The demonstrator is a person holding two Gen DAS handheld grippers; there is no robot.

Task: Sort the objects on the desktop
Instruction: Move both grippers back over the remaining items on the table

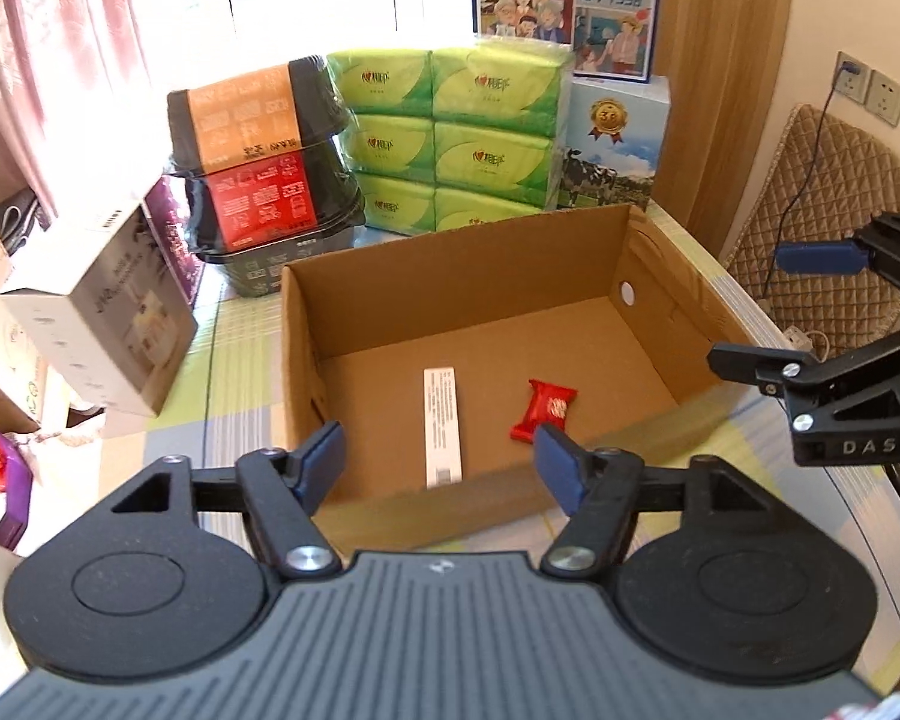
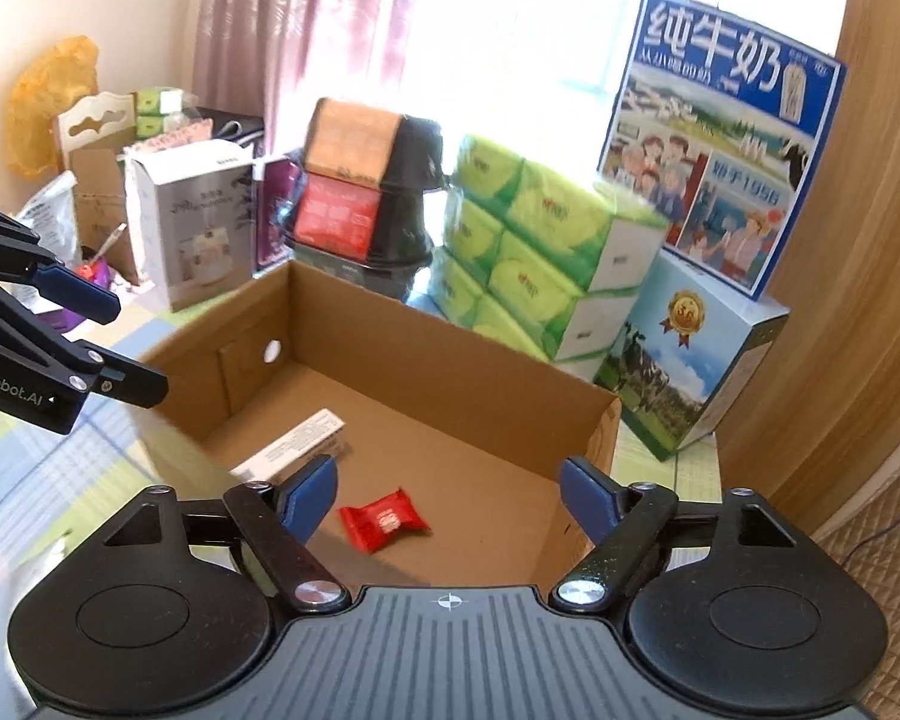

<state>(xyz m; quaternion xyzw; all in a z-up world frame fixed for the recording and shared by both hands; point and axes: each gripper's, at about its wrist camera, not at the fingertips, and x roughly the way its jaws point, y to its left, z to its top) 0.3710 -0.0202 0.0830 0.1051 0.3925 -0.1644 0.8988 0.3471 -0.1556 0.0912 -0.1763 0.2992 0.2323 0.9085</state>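
An open cardboard box (image 1: 450, 294) (image 2: 426, 354) stands on the table. On its floor lie a long white carton (image 1: 442, 425) (image 2: 299, 443) and a red candy wrapper (image 1: 543, 409) (image 2: 383, 519). My left gripper (image 1: 438, 462) hovers open at the box's near wall, nothing between its blue pads. My right gripper (image 2: 447, 492) is open above the box's right end, the candy just below its left pad. Each gripper shows in the other's view: the right gripper (image 1: 768, 306) at the right edge, the left gripper (image 2: 129, 348) at the left edge, both open.
Behind the box stand stacked black food tubs (image 1: 264, 180), green tissue packs (image 1: 450, 138) and blue milk cartons (image 1: 618, 144) (image 2: 720, 138). A white box (image 1: 96, 324) and clutter sit left. A quilted chair (image 1: 834, 210) is beyond the table's right edge.
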